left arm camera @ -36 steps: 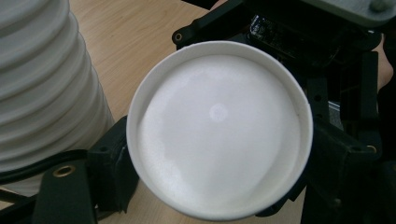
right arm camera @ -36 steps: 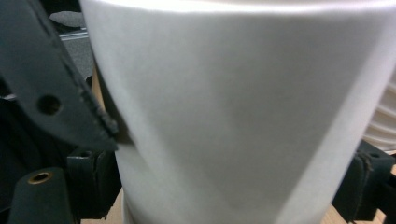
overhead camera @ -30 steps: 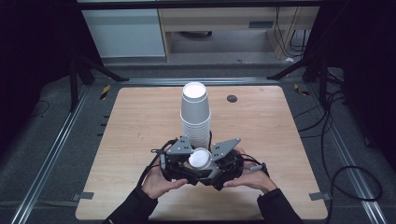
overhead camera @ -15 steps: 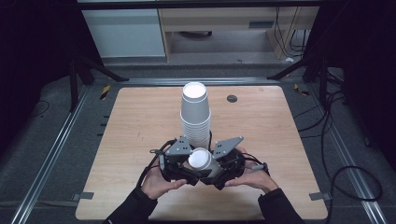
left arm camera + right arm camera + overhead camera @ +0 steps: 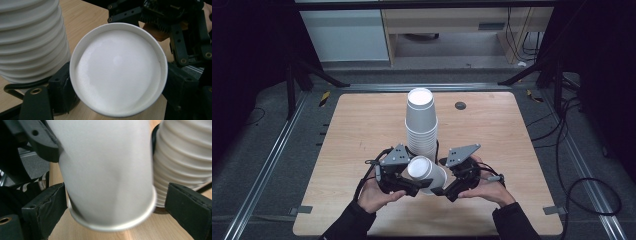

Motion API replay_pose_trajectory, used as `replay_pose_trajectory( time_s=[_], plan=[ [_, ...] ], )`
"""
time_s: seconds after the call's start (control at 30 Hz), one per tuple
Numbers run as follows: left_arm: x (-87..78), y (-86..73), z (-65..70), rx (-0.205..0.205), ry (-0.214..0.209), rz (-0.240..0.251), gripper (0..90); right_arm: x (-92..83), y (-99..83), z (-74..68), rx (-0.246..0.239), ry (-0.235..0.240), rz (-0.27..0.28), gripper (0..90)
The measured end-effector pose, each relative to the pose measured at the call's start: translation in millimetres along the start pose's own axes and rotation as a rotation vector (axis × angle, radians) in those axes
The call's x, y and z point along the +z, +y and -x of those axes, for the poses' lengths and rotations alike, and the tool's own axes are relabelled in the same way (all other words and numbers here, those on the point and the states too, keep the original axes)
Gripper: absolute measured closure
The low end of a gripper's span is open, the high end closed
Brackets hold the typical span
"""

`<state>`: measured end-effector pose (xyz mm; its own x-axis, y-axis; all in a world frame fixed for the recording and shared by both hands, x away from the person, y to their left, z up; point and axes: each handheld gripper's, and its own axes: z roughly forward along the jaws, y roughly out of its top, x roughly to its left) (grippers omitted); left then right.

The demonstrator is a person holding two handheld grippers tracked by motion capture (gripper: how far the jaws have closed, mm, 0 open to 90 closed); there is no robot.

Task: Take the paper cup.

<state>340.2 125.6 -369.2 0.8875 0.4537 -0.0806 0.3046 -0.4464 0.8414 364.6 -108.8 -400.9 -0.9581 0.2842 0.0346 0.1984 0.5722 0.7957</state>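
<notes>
High view: a cup [image 5: 427, 173] lies tilted between both grippers, just before the stack [image 5: 421, 125] on the table [image 5: 352, 130]. Left gripper view: the left gripper [image 5: 115, 100] pinches the empty cup's mouth end; its base is hidden. Right gripper view: the right gripper [image 5: 117, 207] straddles the blurred base with a gap on one side, so I cannot tell whether it grips.

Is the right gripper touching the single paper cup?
Cannot tell. In the right gripper view the fingers flank the single cup; the left one sits at its rim, the right one stands clear.
</notes>
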Motion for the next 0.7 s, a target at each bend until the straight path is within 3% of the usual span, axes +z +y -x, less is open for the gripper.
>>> replay_pose_trajectory(
  time_s=[0.37, 0.6, 0.7],
  plan=[
    [-10.1, -8.0, -3.8, -0.019, 0.012, 0.021, 21.5, -26.2, -12.2, 0.1, 0.043, -0.047, 0.052, 4.4],
    [-15.0, -12.6, -5.9, -0.037, 0.006, 0.065, 21.5, -31.9, -24.5, 0.0, 0.084, -0.074, 0.069, 4.4],
    [-16.5, -13.3, -6.6, -0.04, 0.007, 0.092, 21.5, -35.5, -27.1, -0.5, 0.108, -0.067, 0.104, 4.5]
  ],
)
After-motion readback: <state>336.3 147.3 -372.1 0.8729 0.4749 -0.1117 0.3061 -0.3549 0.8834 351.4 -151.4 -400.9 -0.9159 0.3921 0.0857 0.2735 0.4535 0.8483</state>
